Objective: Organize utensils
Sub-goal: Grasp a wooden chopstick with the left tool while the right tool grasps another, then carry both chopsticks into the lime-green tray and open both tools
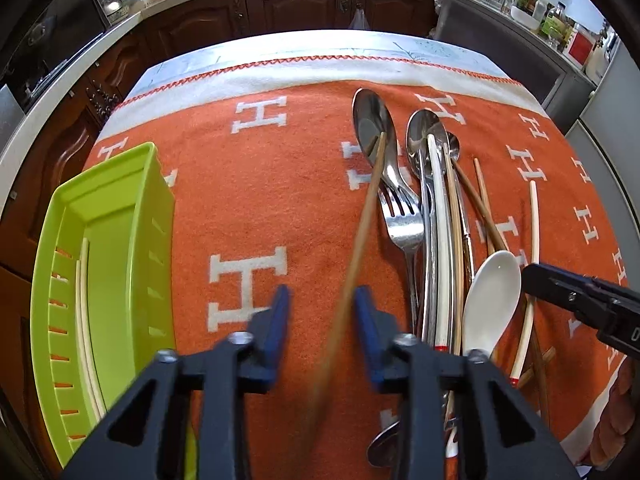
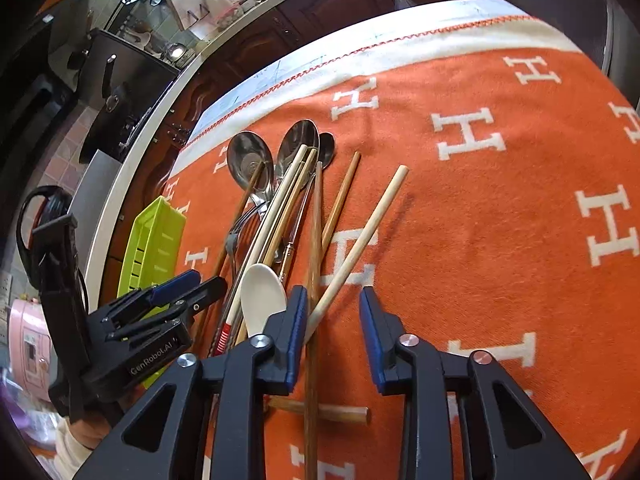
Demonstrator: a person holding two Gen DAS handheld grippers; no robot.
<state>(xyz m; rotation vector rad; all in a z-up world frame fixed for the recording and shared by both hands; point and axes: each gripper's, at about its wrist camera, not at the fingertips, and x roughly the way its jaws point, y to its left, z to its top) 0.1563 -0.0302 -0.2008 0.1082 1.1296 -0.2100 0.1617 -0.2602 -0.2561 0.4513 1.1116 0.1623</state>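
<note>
A heap of utensils lies on the orange cloth [image 1: 260, 184]: metal spoons [image 1: 374, 128], a fork [image 1: 404, 224], a white ceramic spoon [image 1: 494, 296] and several chopsticks. My left gripper [image 1: 322, 294] is low over the cloth and open. A brown chopstick [image 1: 368, 208] runs between its blue pads near the right one, its far tip resting on a spoon bowl. My right gripper [image 2: 334, 296] is open too. A cream chopstick [image 2: 360, 240] and a dark wooden chopstick [image 2: 318, 220] pass by its left pad, while the right pad stands apart.
A lime-green slotted tray [image 1: 120, 240] sits at the cloth's left edge with cream chopsticks [image 1: 82, 300] along its wall. Another short stick [image 2: 344, 410] lies crosswise under my right gripper. Dark cabinets and a cluttered counter [image 1: 520, 4] lie beyond the table. A person's hand [image 1: 616, 412] shows at the right.
</note>
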